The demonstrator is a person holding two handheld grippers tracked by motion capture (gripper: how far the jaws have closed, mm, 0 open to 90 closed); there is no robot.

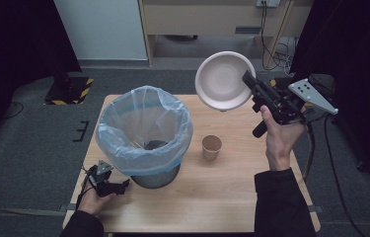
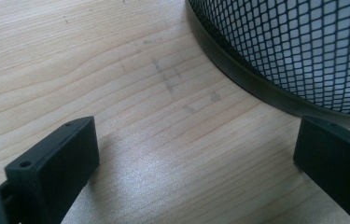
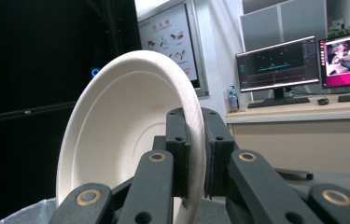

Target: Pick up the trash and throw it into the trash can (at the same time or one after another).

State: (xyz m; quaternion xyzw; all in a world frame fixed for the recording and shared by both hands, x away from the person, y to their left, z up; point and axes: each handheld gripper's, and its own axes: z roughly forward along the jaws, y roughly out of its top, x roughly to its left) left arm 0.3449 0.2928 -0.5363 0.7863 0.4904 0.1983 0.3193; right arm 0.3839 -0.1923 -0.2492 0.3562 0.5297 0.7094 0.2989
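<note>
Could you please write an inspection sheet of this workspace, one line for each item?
Surface: wooden table, bare wood with faint marks near the bin base.
Job's things: white paper bowl held in the air above the table's far side, tilted; mesh bin with blue bag liner stands on the table, something dark inside.
Clutter: paper cup upright, right of the bin, apart from it.
Grippers: right tongs shut on the bowl's rim; left tongs open, low at the bin base, holding nothing.
Cables: one trails from the right tongs; more lie on the floor behind.
Surroundings: grey carpet, black curtains, monitors on a desk.
</note>
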